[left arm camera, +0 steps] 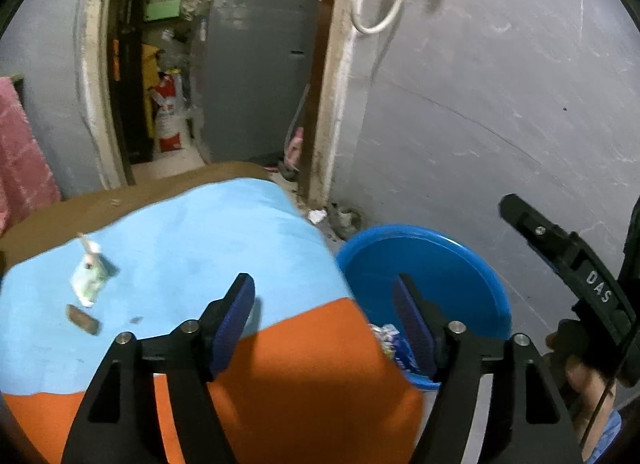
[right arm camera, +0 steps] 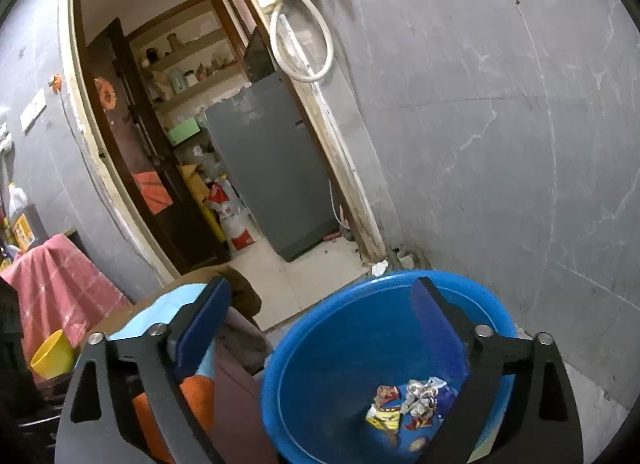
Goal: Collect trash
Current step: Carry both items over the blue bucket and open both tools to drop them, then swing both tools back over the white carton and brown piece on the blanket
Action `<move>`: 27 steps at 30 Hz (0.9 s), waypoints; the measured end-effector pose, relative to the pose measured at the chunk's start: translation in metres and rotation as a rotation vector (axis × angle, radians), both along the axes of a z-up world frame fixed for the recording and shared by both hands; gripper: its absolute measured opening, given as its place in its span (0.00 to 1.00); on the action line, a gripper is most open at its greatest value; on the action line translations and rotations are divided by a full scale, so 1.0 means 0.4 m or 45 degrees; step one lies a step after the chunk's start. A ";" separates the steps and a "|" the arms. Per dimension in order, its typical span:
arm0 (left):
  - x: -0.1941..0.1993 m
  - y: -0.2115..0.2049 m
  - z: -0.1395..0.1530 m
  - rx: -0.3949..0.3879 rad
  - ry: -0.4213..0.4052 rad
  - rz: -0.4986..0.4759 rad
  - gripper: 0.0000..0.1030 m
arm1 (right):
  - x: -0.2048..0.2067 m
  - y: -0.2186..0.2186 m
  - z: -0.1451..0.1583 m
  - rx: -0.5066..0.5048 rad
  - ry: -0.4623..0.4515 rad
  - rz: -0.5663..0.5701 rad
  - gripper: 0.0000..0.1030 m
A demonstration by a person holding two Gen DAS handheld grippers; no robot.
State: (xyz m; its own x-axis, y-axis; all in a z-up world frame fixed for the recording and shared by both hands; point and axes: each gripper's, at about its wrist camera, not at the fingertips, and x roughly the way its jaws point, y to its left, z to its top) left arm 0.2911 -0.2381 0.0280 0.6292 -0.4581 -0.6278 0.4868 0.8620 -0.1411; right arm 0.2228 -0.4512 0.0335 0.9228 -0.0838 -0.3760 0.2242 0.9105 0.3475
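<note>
Both grippers hang with fingers spread wide & nothing between them. The right gripper [right arm camera: 320,328] is over the blue tub [right arm camera: 344,328], which sits on the floor by the grey wall. Crumpled wrappers [right arm camera: 412,404] lie at the tub's bottom, so that side looks done for now.

The left gripper [left arm camera: 324,328] hangs over the table edge, above the blue & orange cloth [left arm camera: 192,232]. Its right finger is over the tub.

2 bits of trash are left on the cloth, well to the left: a white-green crumpled wrapper [left arm camera: 90,280] & a small brown piece [left arm camera: 82,318] just beside it.

Next step, I think: left gripper goes for those. Tips:
- Keep fingers spread till 1 bit sits between the pads.
- Come down low, near the cloth, but don't pinch the cloth too.
- Squeeze soft; the wrapper is light & may slide.
- Take the flat brown bit alone; it looks hard to grab.
</note>
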 end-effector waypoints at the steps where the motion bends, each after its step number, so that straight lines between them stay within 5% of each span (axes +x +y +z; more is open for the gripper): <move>1: -0.002 0.016 0.005 0.001 -0.013 0.016 0.68 | -0.001 0.007 0.005 -0.007 -0.018 0.002 0.99; 11: -0.031 0.193 0.062 -0.088 -0.150 0.253 0.90 | 0.001 0.134 0.054 -0.150 -0.197 0.101 1.00; 20: -0.104 0.360 0.119 -0.181 -0.332 0.511 0.96 | -0.021 0.282 0.097 -0.280 -0.423 0.209 1.00; 27: -0.161 0.450 0.121 -0.160 -0.459 0.653 0.97 | -0.033 0.380 0.114 -0.346 -0.544 0.285 1.00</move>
